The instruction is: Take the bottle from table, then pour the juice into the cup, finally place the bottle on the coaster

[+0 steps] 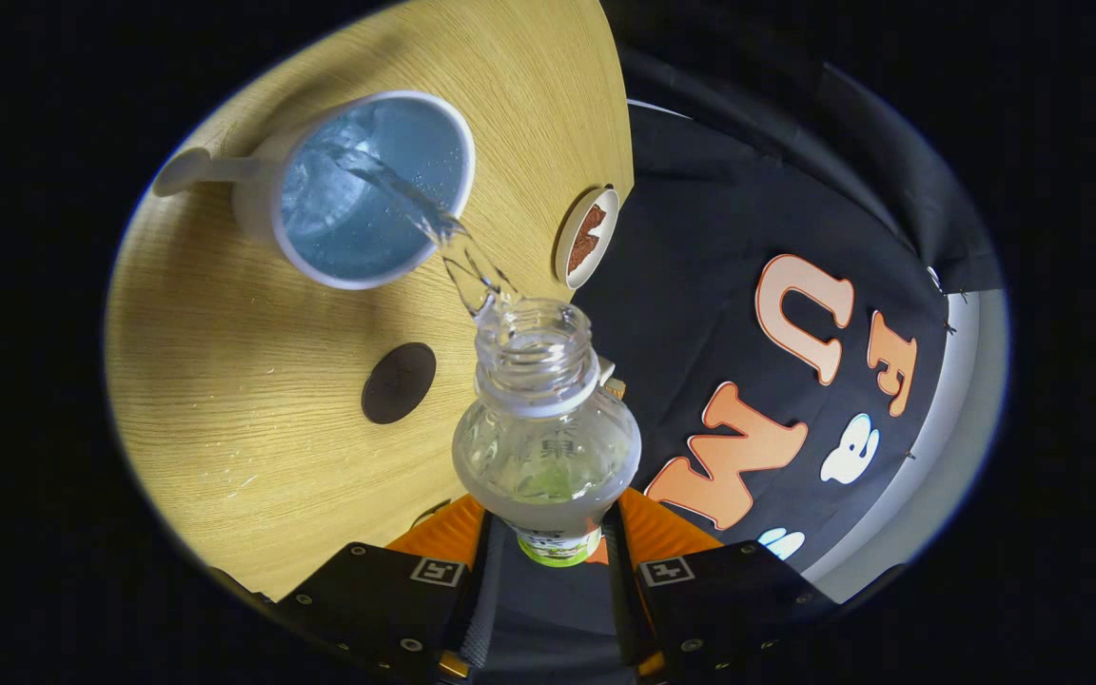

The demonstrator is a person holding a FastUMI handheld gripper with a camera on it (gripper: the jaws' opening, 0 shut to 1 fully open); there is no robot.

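Wooden table (225,400), tool (548,561) gripping bottle (548,447)

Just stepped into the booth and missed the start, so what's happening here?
A person is using a hand-held claw that is shut on a clear bottle, tipped forward with its cap off. A stream of clear liquid runs from the bottle's mouth into a white cup standing on the wooden table beyond the fingers; the cup already holds liquid. A dark round coaster lies between cup and claw, with nothing on it. A small white dish sits near the table's edge.
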